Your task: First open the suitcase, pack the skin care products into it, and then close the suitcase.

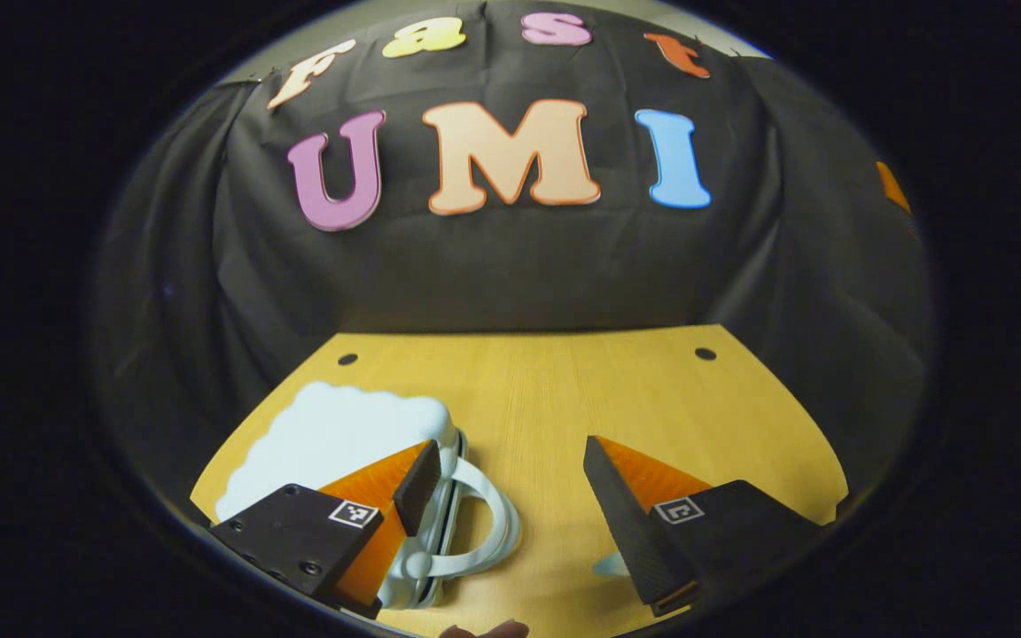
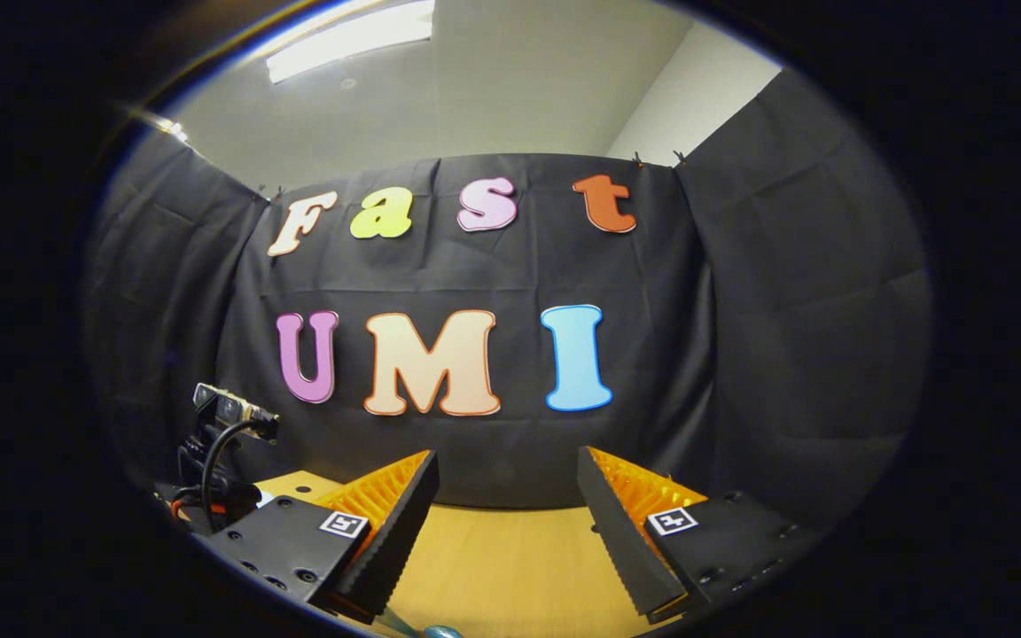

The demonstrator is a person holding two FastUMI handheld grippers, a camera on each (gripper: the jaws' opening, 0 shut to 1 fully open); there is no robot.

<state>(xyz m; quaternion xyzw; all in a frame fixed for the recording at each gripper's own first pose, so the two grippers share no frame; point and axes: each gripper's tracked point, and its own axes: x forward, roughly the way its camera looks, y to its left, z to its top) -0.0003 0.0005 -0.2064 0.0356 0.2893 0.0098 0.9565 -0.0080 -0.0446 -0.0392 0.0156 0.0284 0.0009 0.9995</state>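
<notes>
Small white suitcase [image 1: 342,443] lying low-left of left tongs [image 1: 510,478], handle toward them; both tongs spread, right tongs [image 2: 506,496] empty.

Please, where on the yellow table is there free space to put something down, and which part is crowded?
In the left gripper view, the table is bare from the white suitcase across to its right edge, and back to the black cloth wall. The near left is crowded: the suitcase and its handle lie there, by the open left gripper.
</notes>
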